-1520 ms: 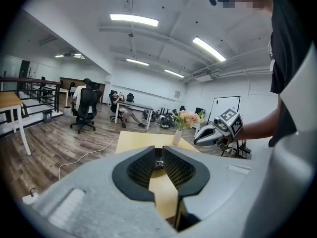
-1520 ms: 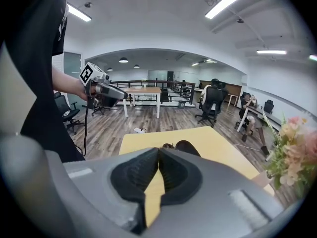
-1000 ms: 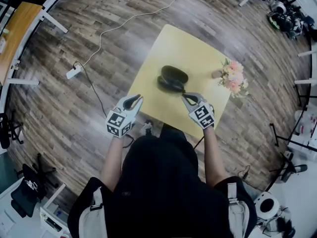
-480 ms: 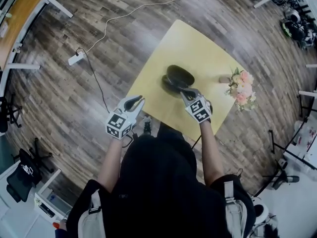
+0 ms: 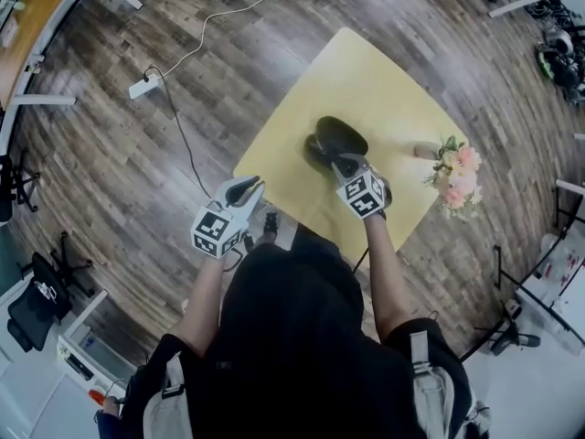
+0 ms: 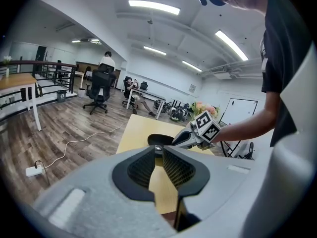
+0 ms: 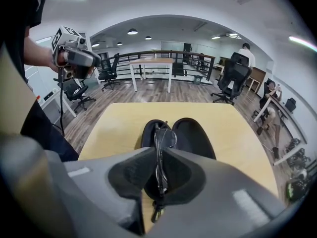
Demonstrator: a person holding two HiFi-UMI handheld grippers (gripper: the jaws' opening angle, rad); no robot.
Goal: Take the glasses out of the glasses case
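The right hand-held gripper (image 7: pixel 158 151) is clamped tight on the thin wire-framed glasses (image 7: pixel 164 137). It's holding them edge-on right over the open black oval glasses case (image 7: pixel 197 135), which sits on the pale yellow square surface (image 7: pixel 237 128). The left hand-held gripper (image 6: pixel 157 151) hangs by the surface's near edge, jaws pinched together with nothing in them.

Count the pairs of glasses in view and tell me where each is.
1. The glasses are pinched in the right claw, at the open glasses case; none elsewhere.
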